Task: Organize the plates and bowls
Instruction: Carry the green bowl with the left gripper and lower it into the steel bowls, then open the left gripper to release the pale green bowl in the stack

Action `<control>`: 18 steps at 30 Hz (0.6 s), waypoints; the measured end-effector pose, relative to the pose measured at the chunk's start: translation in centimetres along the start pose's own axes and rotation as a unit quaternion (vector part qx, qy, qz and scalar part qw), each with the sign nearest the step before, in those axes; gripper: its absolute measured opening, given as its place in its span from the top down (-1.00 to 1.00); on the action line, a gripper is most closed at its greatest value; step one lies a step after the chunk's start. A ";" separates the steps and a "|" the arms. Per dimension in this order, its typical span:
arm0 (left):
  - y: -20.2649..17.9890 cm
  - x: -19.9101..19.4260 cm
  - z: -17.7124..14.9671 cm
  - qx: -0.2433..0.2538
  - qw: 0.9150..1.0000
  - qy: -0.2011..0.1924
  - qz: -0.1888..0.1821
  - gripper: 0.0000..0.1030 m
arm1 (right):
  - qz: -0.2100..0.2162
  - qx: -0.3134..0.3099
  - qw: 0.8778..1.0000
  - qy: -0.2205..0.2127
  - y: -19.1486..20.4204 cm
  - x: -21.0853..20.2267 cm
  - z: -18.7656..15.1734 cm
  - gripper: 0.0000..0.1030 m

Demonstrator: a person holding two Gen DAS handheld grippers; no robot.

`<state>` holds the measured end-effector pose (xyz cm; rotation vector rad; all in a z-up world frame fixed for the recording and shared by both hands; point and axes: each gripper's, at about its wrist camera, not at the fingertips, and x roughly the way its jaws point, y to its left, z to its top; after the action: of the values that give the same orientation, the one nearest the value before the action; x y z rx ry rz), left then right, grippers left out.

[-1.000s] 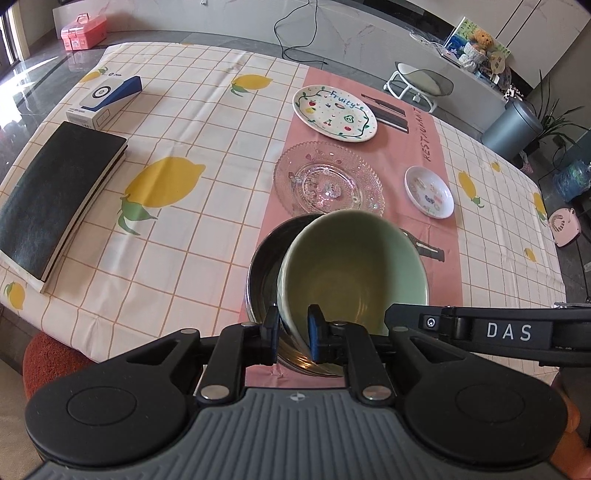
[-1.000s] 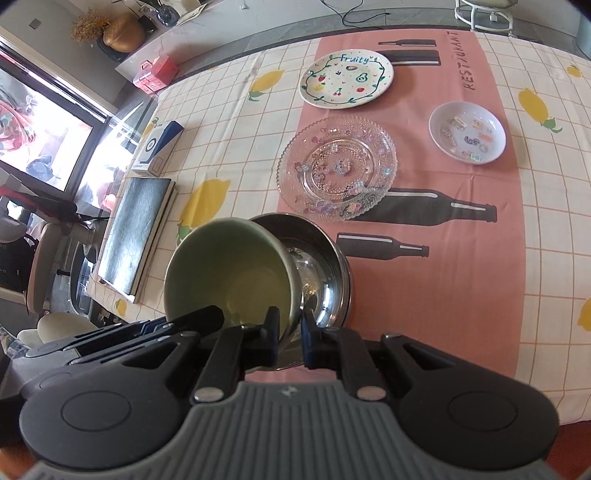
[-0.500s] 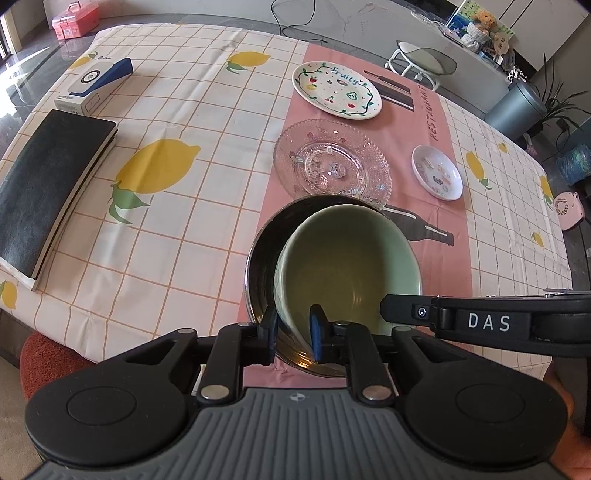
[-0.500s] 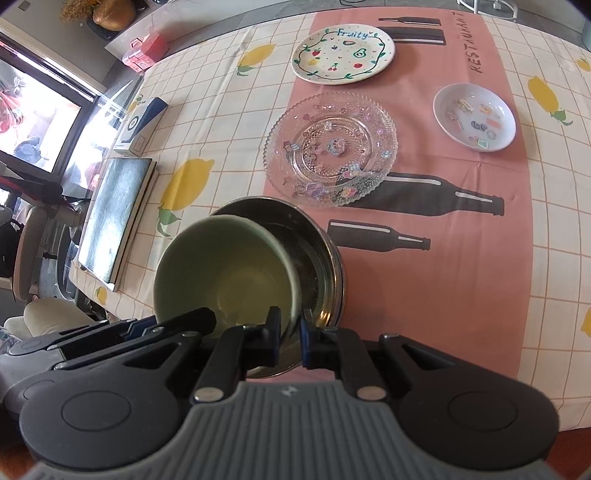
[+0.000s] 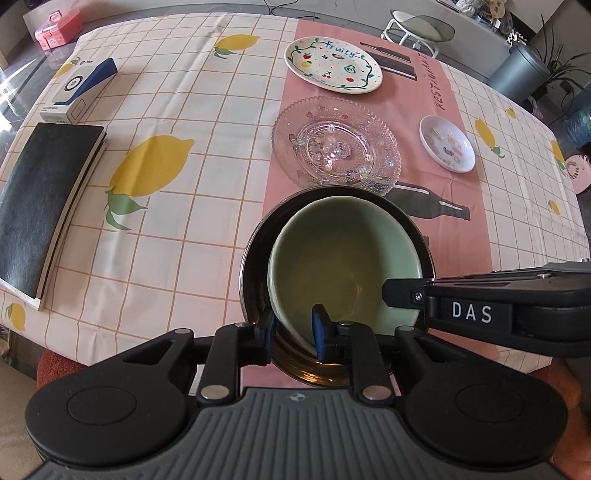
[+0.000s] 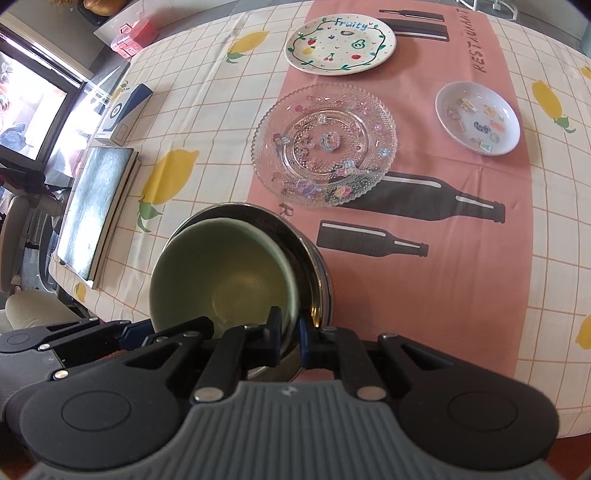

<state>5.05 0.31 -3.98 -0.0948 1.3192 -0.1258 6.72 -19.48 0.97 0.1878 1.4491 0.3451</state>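
Observation:
A pale green bowl (image 5: 343,266) sits inside a steel bowl (image 5: 258,258) near the table's front edge; both also show in the right wrist view, the green bowl (image 6: 221,273) and the steel bowl (image 6: 314,266). My left gripper (image 5: 293,325) straddles the green bowl's near rim with its jaws parted wider than the rim. My right gripper (image 6: 290,332) is shut on the green bowl's right rim. Beyond lie a clear glass plate (image 5: 336,146), a white "Fruity" plate (image 5: 332,68) and a small white dish (image 5: 447,147).
A black notebook (image 5: 40,206) and a blue-white box (image 5: 79,90) lie at the table's left. The pink runner (image 6: 424,206) runs under the dishes. A stool (image 5: 417,29) and a grey bin (image 5: 517,74) stand beyond the table.
The green bowl has come down into the steel bowl. My left gripper's jaws have parted from the rim. Both grippers have moved lower and closer.

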 end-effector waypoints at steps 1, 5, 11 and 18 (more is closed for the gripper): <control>0.0 0.0 0.0 0.001 1.000 0.002 -0.001 0.50 | -0.003 -0.001 1.000 0.001 0.0 0.1 0.1 0.87; 0.0 -0.3 0.3 0.011 1.000 0.008 -0.004 0.43 | -0.010 -0.006 1.000 -0.001 0.2 0.1 0.3 0.87; 0.1 -1.4 0.8 0.019 1.000 -0.001 -0.002 0.35 | -0.018 -0.011 1.000 -0.006 0.5 0.2 0.7 0.88; 0.3 -3.6 0.9 0.022 0.998 -0.052 -0.016 0.25 | -0.027 -0.029 0.999 -0.013 1.2 0.2 0.6 0.88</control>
<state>5.08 1.14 -0.37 -0.0831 1.2102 -0.1752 7.15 -18.23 1.26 0.1061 1.4141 0.3398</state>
